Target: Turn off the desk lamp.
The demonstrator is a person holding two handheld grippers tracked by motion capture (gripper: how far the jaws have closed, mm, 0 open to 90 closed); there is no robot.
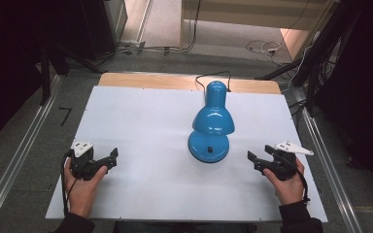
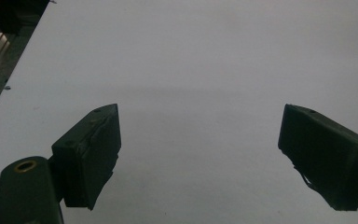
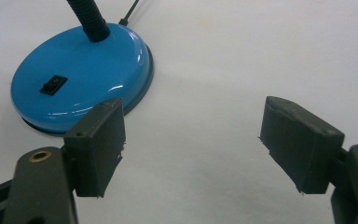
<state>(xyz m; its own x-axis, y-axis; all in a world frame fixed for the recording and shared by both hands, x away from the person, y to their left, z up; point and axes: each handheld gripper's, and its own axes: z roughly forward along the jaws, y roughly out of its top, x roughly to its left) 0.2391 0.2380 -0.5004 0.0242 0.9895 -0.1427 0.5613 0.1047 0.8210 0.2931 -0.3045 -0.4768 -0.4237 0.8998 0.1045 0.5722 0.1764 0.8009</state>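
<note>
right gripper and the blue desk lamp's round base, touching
Apart. The high view shows bare white table between the right gripper and the blue desk lamp's round base, and its jaws stand open.

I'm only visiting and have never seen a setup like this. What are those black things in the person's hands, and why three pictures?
They are hand-held grippers: two-jaw pincers a person works by hand. The high view looks down on a white table with a blue desk lamp in the middle. The left gripper and right gripper rest on either side of it, both open, holding nothing. The other two pictures come from cameras riding on each gripper: the left gripper view looks over bare table, the right gripper view at the lamp's round base with its black switch.
</note>
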